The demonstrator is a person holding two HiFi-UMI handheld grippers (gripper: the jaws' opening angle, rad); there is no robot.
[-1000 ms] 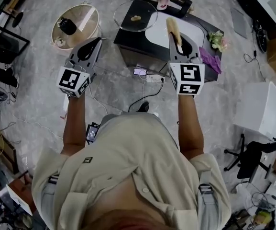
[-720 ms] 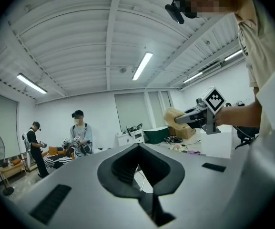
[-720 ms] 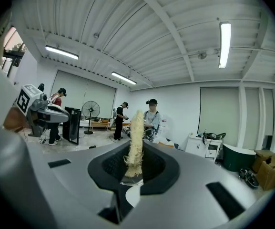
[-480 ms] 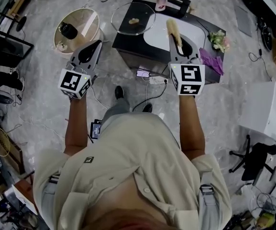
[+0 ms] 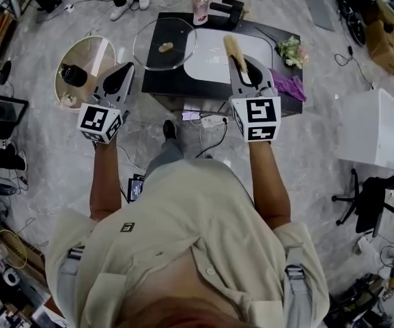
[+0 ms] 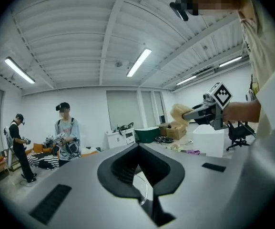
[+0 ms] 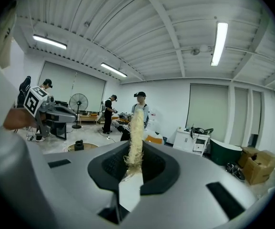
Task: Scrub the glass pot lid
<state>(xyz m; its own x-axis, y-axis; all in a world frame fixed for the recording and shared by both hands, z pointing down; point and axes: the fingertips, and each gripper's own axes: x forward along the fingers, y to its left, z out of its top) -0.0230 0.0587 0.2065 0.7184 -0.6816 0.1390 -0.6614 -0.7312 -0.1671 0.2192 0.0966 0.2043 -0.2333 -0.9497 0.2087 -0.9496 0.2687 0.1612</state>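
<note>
- Left gripper point(image 5: 125, 71), jaws together and empty, hangs left of the table point(image 5: 176, 82). If nothing steadies it, the glass pot lid point(image 5: 175, 35), overhanging the table's left edge, could slide off.
- Right gripper point(image 5: 242, 65), over the table's near side, is clamped on the loofah scrubber point(image 5: 231, 46). Hard strokes could work the scrubber loose.

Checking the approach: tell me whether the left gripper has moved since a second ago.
Yes. The left gripper has come closer to the black table, its tip now near the glass pot lid's rim.

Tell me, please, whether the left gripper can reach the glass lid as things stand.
Probably yes: the left gripper, shut and empty, hovers beside the table, and nothing stands between it and the glass lid ahead.
</note>
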